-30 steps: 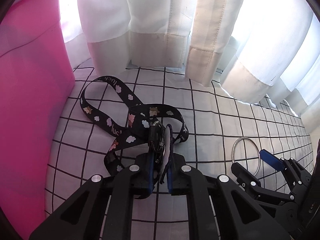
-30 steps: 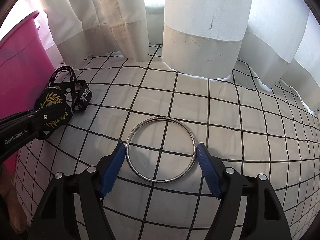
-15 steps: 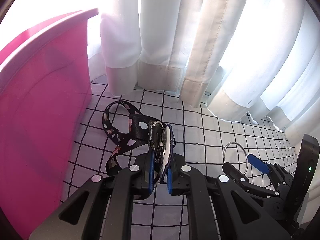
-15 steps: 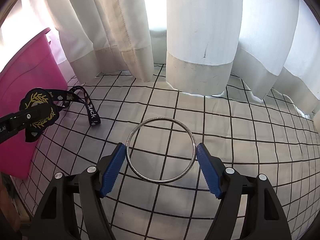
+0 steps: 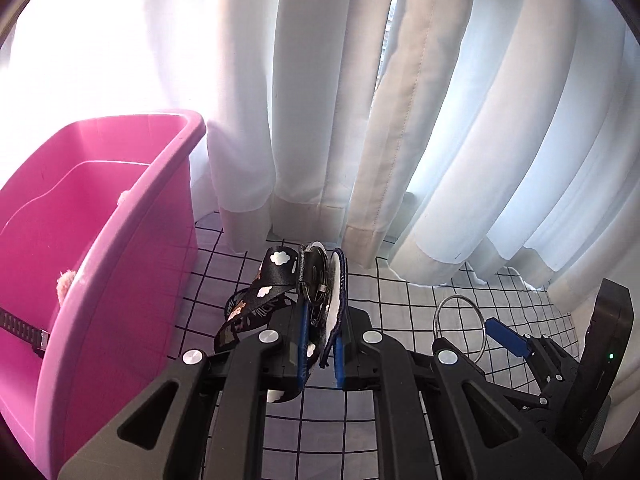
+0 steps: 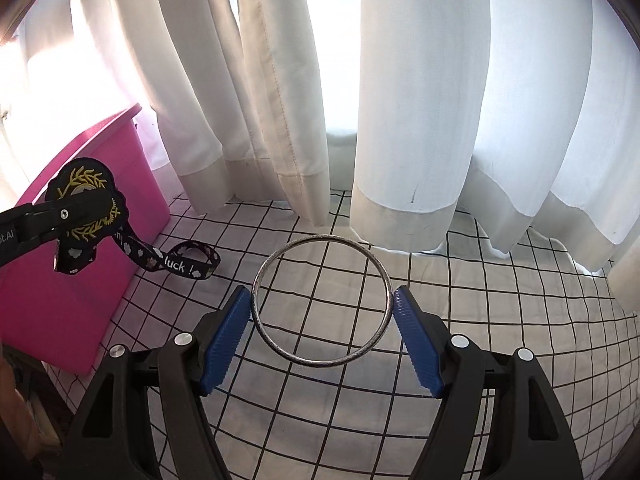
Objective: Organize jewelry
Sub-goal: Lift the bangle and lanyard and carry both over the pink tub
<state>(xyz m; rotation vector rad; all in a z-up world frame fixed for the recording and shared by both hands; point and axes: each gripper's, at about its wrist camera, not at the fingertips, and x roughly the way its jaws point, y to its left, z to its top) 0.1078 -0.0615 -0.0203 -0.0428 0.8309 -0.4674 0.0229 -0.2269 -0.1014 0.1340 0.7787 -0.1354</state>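
My left gripper [image 5: 320, 332] is shut on a black lanyard [image 5: 256, 300] with cloud prints, pinching it at its round embroidered patch and key ring [image 5: 316, 276]. The strap hangs from the jaws just right of the pink bin [image 5: 120, 240]. In the right wrist view that gripper [image 6: 80, 208] is at the left, with the strap's end [image 6: 176, 266] trailing toward the cloth. My right gripper [image 6: 322, 320] holds a thin silver bangle [image 6: 325, 239] across its width, both blue pads touching its rim, lifted off the checked cloth [image 6: 480, 300].
The open pink bin [image 6: 80, 300] stands at the left edge of the cloth; a dark link strap [image 5: 20, 330] and a fuzzy piece lie inside it. White curtains [image 6: 416, 120] hang along the far side.
Both grippers have risen. The lanyard has come up off the cloth and now dangles, and the bin's open top has come into view. The bangle has lifted with the right gripper.
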